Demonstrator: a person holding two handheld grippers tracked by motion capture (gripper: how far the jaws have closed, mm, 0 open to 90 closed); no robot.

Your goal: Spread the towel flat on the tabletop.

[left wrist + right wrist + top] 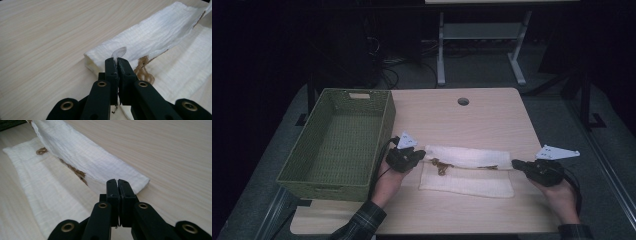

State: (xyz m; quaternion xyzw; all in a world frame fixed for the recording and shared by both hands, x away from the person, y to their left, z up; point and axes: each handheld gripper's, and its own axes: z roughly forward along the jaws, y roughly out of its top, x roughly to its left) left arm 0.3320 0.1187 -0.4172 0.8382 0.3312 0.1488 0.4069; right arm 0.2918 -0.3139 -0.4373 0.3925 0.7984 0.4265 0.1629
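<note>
The left tool [418,154] and right tool [518,164] each pinched an end of the cloth [467,171], at 9 and 3 o'clock. The cloth looked light, soft and limp; corner holds suited folding it.

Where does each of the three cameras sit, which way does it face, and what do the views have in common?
High view: above the person's side, facing forward and down on the table, green basket and white cloth; both hands with grippers show.
Left gripper view: on the left gripper, along its shut jaws pinching the cloth.
Right gripper view: on the right gripper, along its shut jaws at the cloth's other end.
Shared: the cloth with its brown print.
</note>
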